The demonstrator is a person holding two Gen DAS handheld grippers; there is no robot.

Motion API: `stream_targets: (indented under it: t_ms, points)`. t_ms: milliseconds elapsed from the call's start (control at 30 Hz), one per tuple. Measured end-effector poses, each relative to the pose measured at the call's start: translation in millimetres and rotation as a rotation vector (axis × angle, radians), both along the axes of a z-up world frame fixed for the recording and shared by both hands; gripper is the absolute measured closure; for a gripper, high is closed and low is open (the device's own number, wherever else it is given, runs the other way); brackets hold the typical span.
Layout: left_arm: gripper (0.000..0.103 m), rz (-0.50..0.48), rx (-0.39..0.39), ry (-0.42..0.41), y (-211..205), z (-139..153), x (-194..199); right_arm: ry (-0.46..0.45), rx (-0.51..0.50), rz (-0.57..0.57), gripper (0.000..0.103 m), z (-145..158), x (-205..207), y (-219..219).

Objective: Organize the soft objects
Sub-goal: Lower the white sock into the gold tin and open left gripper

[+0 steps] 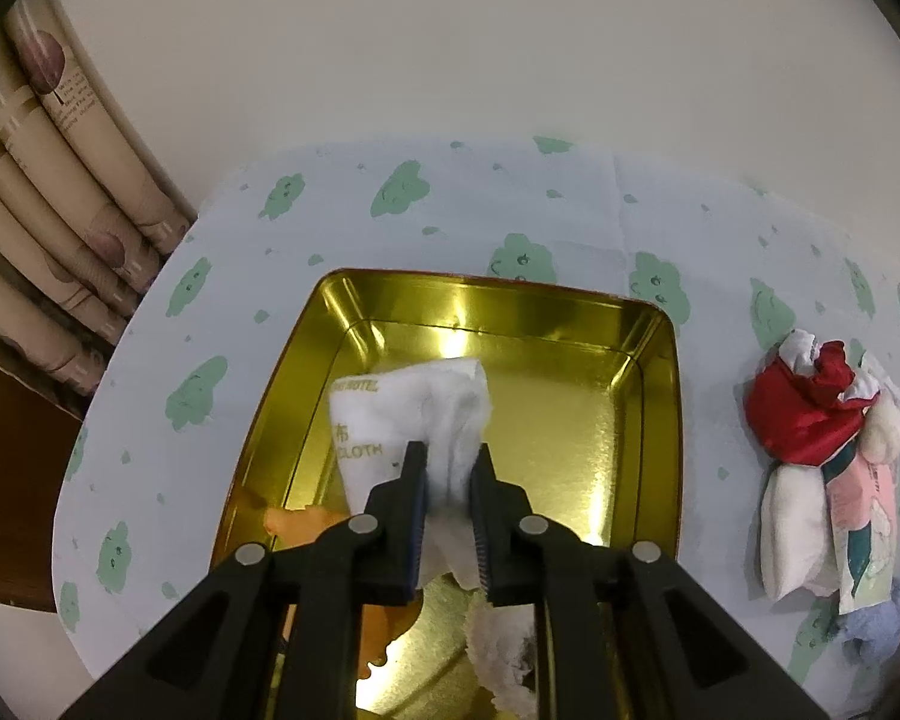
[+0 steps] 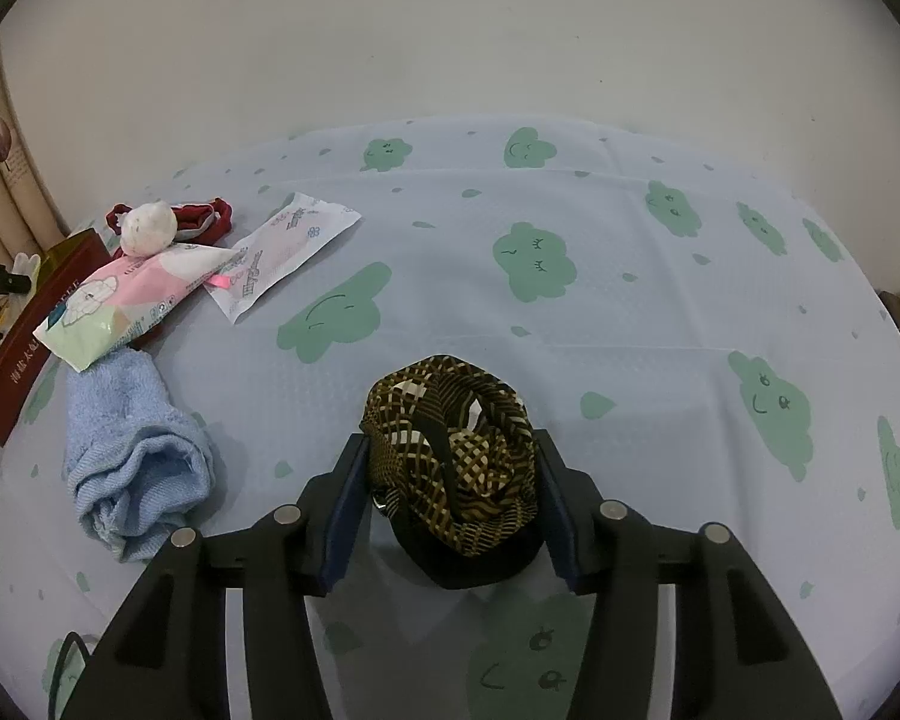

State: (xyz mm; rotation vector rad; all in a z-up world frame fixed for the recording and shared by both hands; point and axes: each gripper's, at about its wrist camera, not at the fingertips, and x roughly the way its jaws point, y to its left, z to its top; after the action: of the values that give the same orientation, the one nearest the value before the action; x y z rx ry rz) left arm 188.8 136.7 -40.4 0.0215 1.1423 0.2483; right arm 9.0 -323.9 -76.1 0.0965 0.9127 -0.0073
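We hold the left gripper (image 1: 450, 468) over a gold-lined tin box (image 1: 660, 396) on a table covered with a pale blue cloth printed with green clouds (image 1: 222, 276); a folded white cloth (image 1: 414, 414) printed with the word "CLOTH" sits between its narrow-set pads and hangs down into the box, and we cannot tell whether the pads still press it. Under the gripper, at the box's near end, lie an orange soft item (image 1: 306, 522) and a fluffy white piece (image 1: 504, 648). To the right of the box, on the tablecloth, rests a small heap topped by a red satin fabric (image 1: 804, 414). In the right wrist view, our right gripper (image 2: 450, 450) brackets a bunched brown-and-gold patterned fabric (image 2: 456, 456) resting on the tablecloth, with both pads against its sides. At left lie a rolled light blue towel (image 2: 132, 444), a pink-and-green wet-wipes pack (image 2: 120, 306), a flat white sachet (image 2: 282, 252) and a white ball-shaped soft item (image 2: 147, 228) on dark red fabric (image 2: 210, 219), all beside the box's dark red outer wall (image 2: 24, 354).
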Motion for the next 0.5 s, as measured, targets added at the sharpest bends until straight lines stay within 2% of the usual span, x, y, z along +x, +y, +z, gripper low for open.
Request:
stream_targets:
  t_ms: [100, 233, 367, 500]
  points:
    - [0.078, 0.004, -0.031, 0.008, 1, 1, 0, 0.001, -0.008, 0.001, 0.053, 0, 1, 1]
    - [0.06, 0.002, -0.064, -0.021, 0, 7, -4, 0.003, -0.016, 0.002, 0.053, -1, 1, 2]
    - [0.059, -0.048, -0.109, -0.031, -3, 15, -13, 0.006, -0.03, 0.003, 0.053, -1, 1, 3]
    - [0.058, -0.069, -0.094, -0.08, -7, 32, -34, 0.008, -0.041, 0.004, 0.053, -1, 1, 5]
